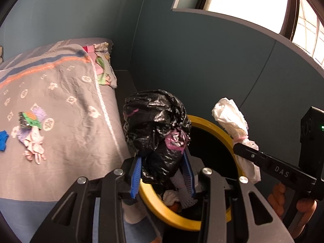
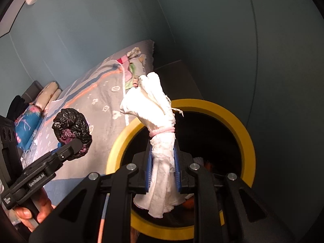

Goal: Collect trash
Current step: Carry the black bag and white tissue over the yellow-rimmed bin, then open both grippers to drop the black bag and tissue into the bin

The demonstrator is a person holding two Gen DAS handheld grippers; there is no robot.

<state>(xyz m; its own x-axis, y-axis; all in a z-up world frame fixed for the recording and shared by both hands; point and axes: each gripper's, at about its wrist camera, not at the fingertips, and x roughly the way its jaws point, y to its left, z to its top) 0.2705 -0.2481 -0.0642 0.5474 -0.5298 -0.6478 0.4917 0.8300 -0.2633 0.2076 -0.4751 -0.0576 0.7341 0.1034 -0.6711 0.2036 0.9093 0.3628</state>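
Note:
My left gripper is shut on a crumpled black plastic bag and holds it over the near rim of the yellow-rimmed bin. My right gripper is shut on a white paper wad tied with a pink band and holds it above the bin's opening. Each gripper shows in the other's view: the right one with the white wad, the left one with the black bag. Some trash lies inside the bin. A small green and pink scrap lies on the bed.
A bed with a grey patterned cover stands left of the bin. Teal walls close in behind and to the right. A window is high at the right. A pillow and blue cloth lie at the bed's far end.

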